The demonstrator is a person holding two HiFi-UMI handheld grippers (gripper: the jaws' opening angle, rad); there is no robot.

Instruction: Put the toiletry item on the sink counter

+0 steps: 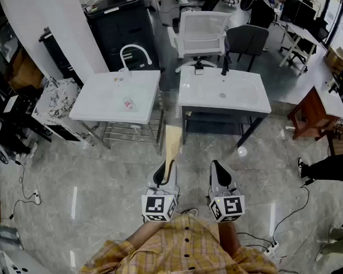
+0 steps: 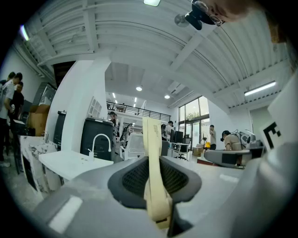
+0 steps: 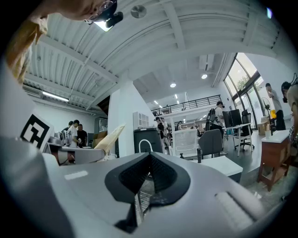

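My left gripper (image 1: 164,170) is shut on a long, flat cream toiletry tube (image 1: 172,142) that sticks out forward past its tips. In the left gripper view the tube (image 2: 151,135) stands upright between the black pads (image 2: 132,179). My right gripper (image 1: 220,170) is held level beside it, jaws closed with nothing between them (image 3: 150,161). The tube (image 3: 110,136) also shows at the left of the right gripper view. Ahead stand two white sink counters: the left one (image 1: 95,103) with a white tap (image 1: 134,51), the right one (image 1: 244,99) with a black tap (image 1: 225,64).
A small object (image 1: 128,103) lies in the left basin. A metal rack (image 1: 128,131) sits under that counter. Behind are a black cabinet (image 1: 123,27), a white chair (image 1: 203,29) and a grey chair (image 1: 247,41). A brown table (image 1: 308,114) and a person's leg (image 1: 328,168) are at the right.
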